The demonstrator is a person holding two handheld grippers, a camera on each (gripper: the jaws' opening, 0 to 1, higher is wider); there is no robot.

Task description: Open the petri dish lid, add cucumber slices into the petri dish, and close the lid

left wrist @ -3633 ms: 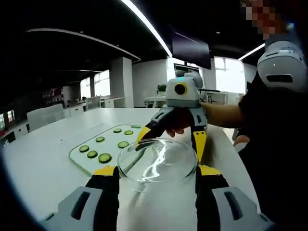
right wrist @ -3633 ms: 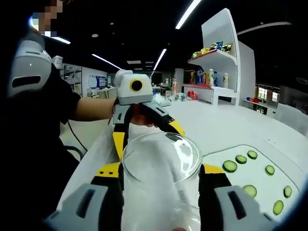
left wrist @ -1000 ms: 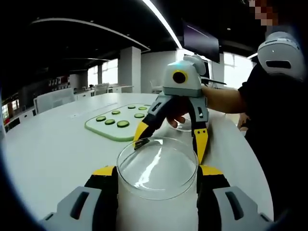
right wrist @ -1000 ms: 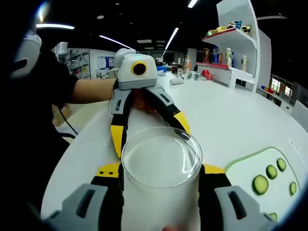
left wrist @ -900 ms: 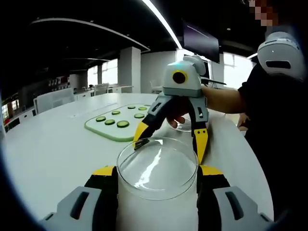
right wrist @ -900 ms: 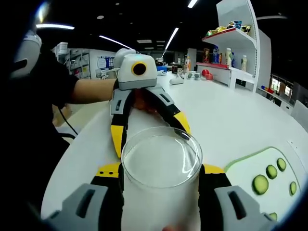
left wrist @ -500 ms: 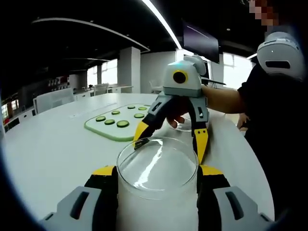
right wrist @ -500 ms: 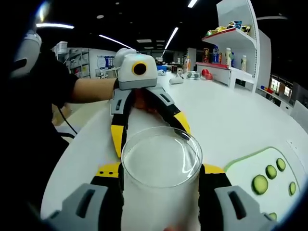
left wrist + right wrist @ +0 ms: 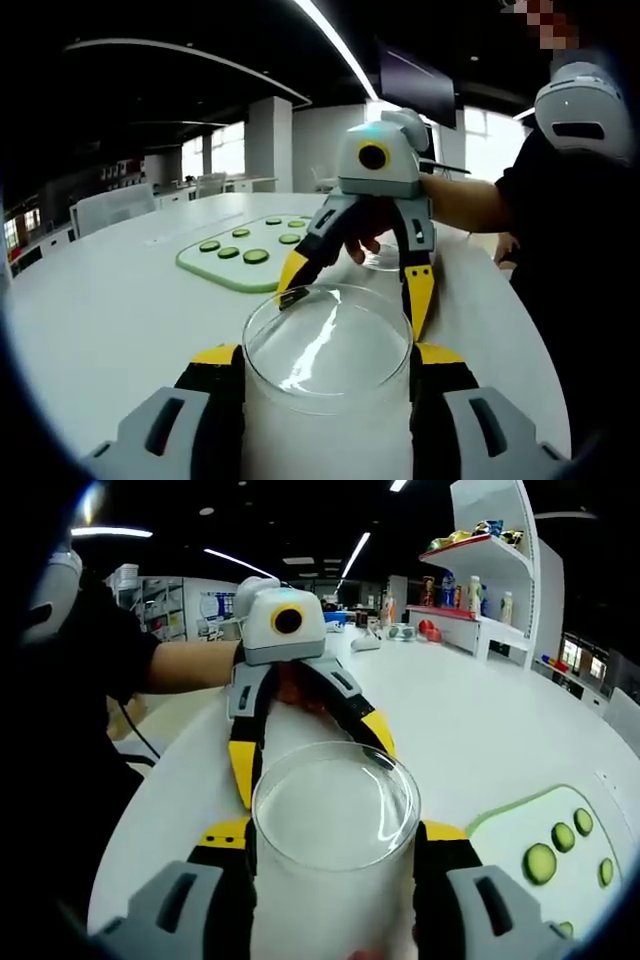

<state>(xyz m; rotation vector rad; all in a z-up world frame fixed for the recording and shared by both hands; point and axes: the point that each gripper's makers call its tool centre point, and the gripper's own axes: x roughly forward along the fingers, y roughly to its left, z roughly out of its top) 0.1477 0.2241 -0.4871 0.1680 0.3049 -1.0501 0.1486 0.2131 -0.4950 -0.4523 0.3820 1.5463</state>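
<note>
Clear round glass petri dish (image 9: 328, 350) clamped between the yellow-tipped fingers of both the left gripper (image 9: 328, 362) and the right gripper (image 9: 333, 832), over a smooth white table (image 9: 110, 310). Farther off, flat green cucumber slices (image 9: 246, 246) on a pale rounded board (image 9: 225, 270).

Green cucumber slices (image 9: 243, 249), clear petri dish (image 9: 328, 345)

Both cameras ride close behind their own jaws, facing each other low over the white table (image 9: 100, 320). Shared: the glass petri dish (image 9: 328, 345) at lower centre, and the green cutting board (image 9: 560, 850).
</note>
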